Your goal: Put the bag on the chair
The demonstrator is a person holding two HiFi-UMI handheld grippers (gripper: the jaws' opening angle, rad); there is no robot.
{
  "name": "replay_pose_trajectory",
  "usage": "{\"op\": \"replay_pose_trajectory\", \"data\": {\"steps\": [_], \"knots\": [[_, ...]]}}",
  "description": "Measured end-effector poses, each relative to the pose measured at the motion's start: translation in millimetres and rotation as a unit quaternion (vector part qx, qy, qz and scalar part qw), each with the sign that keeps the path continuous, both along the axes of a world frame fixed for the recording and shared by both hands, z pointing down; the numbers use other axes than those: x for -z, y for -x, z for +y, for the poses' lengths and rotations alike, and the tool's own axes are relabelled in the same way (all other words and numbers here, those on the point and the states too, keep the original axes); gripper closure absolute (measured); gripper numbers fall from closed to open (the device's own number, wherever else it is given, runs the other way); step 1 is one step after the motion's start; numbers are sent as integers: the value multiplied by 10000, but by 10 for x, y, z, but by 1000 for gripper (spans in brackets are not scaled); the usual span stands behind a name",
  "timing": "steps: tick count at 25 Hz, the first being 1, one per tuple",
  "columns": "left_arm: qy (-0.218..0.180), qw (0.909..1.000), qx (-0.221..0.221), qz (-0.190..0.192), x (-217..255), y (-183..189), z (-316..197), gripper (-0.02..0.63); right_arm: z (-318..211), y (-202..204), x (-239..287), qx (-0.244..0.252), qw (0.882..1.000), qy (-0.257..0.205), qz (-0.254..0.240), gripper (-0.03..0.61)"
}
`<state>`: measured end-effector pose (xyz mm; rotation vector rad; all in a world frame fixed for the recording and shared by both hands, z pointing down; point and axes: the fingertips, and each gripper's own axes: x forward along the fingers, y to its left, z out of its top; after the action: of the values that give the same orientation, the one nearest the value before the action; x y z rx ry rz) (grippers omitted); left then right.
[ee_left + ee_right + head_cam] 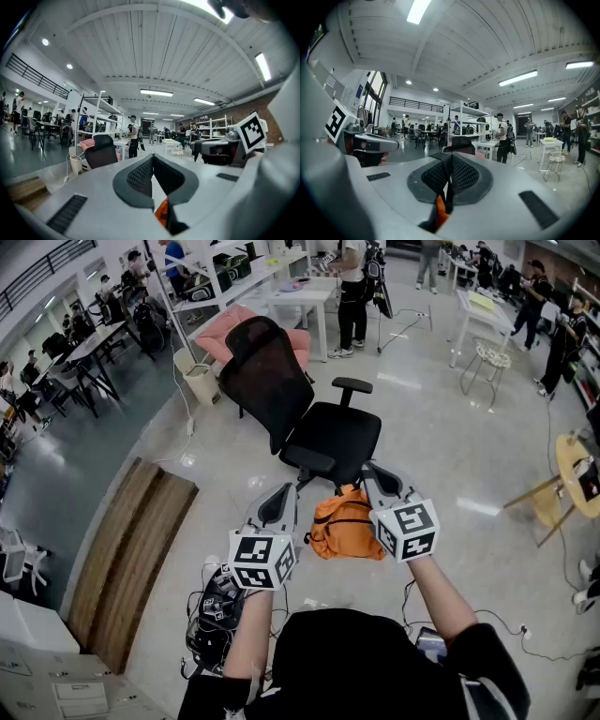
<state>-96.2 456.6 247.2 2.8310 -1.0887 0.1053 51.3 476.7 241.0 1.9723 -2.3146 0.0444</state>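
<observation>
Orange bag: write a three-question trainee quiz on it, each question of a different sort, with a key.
1. Fill in: in the head view the orange bag hangs ____ the left claw and the right claw, just short of the black chair.
2. Multiple choice: what is pinched in the right claw, going by the right gripper view? A) a cable B) part of the orange bag C) nothing
3. True or false: the bag already lies on the chair's seat.

Key: 1 between; 2 B; 3 false.
</observation>
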Motion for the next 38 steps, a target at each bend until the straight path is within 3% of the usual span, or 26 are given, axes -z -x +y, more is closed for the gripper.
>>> {"op": "replay_pose_trajectory", "data": {"steps": [23, 38], "knots": [[156, 9998, 124, 6, -151, -176, 89, 603, -48, -131, -50, 235, 9997, 41, 94, 578], [249, 9994, 235, -46, -268, -243, -667, 603, -782, -147, -191, 407, 9990, 144, 106, 578]]}}
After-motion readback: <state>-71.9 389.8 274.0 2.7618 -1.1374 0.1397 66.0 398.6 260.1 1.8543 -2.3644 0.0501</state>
